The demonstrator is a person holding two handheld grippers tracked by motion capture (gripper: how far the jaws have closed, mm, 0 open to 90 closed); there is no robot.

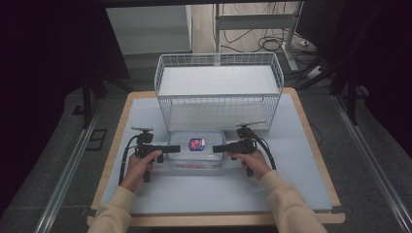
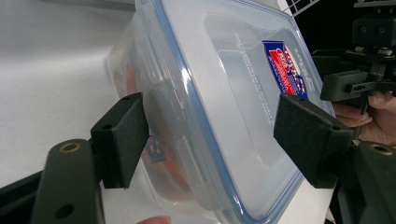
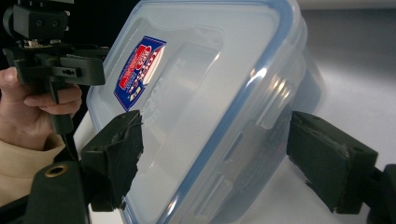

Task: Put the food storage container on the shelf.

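Left gripper (image 2: 212, 140) clamps one short end of the box (image 1: 196, 148); right gripper (image 3: 215, 158) straddles the other end, one jaw clear of it. Box sits mid-desk, near the basket (image 1: 218, 90). Close the right squarely before lifting, keeping both level

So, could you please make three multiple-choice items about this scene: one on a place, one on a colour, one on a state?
1. Where is the wire basket?
A. behind the plastic container
B. on the floor
C. on top of the container

2. What colour is the seal around the lid?
A. green
B. blue
C. yellow

3. How is the container?
A. open, lid beside it
B. upside down
C. closed, lid on

Answers:
1. A, the high view shows the basket farther back on the table.
2. B, both gripper views show a blue rim line.
3. C, the lid with its label sits on top.
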